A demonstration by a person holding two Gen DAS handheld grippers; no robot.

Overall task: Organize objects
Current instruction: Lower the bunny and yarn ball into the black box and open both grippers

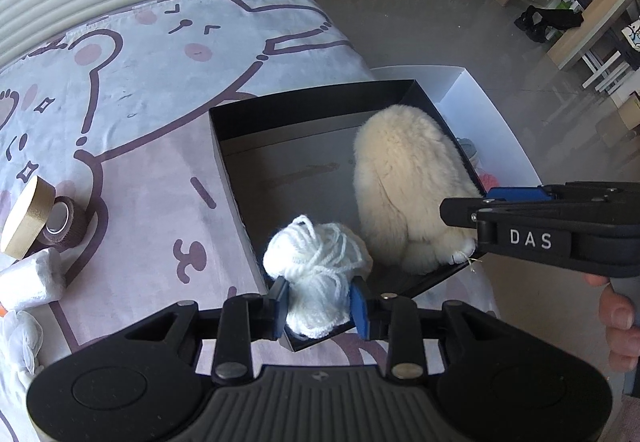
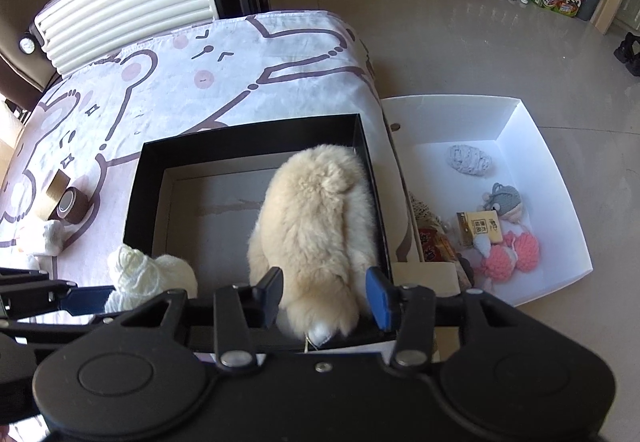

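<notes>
Yarn [image 1: 316, 262], a small white skein, sits pinched between the pads of the left gripper [image 1: 320, 304] right over the near edge of the black box [image 1: 304, 102], which lies on the bear-print cloth [image 1: 132, 82] close to the bed's right edge. The hold looks meant to carry the skein over the wall and set it down in the box's near left corner, where the grey floor is bare. A cream fluffy plush [image 2: 316, 218] already lies along the box's right wall, its tagged end toward the near edge, so soft things seem to be gathering here.

The right gripper [image 2: 326, 298] hangs over that tagged end with its fingers astride it; the blue pad stands clear of the fur, so I judge the jaws parted and not gripping, though the fur hides part of the gap. Both tools tilt steeply downward, side by side, the right one's hand [image 1: 618, 318] showing at the left camera's edge.

On the floor beside the bed a white box [image 2: 552, 146] holds knitted trinkets. Tape rolls [image 1: 44, 222] and white wads remain near the cloth's left edge, still to be sorted.
</notes>
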